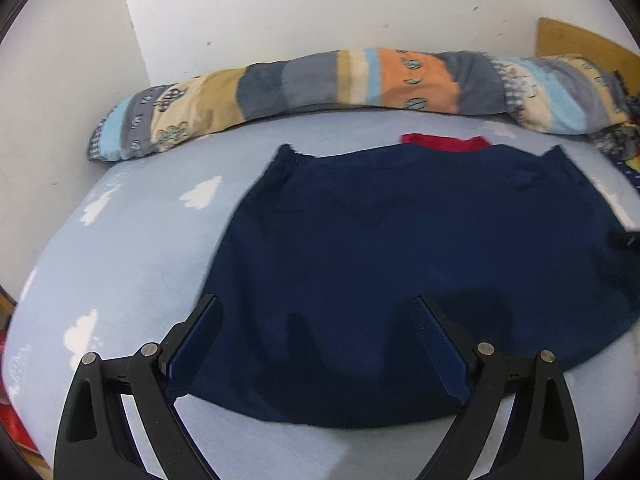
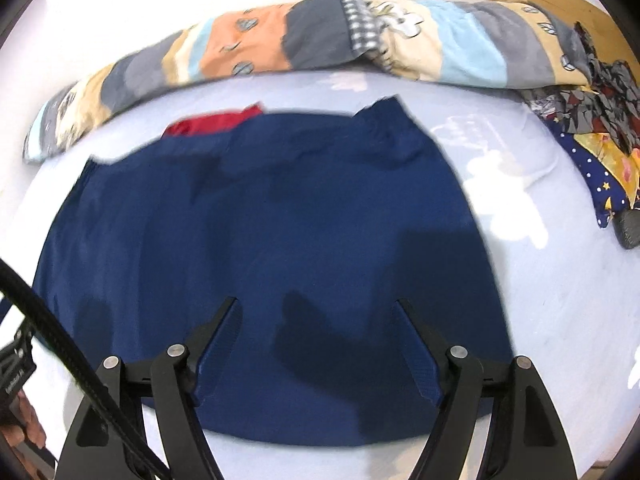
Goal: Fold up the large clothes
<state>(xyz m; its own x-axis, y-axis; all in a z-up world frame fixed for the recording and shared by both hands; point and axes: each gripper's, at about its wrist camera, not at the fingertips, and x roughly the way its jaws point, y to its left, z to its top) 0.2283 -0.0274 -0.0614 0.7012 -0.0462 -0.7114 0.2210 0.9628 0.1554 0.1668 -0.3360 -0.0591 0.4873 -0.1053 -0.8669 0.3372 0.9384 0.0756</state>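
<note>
- A bed (image 1: 120, 248) in a pale blue cloud-print sheet stands against a white wall (image 1: 280, 12).
- The navy garment (image 1: 400, 248) lies flat on it, red cloth (image 1: 444, 143) showing at its far edge.
- Left tongs (image 1: 316, 308) and right tongs (image 2: 316, 312) hang over its near hem, both spread apart.
- A rolled patchwork quilt (image 1: 320, 80) lies beyond.
</note>
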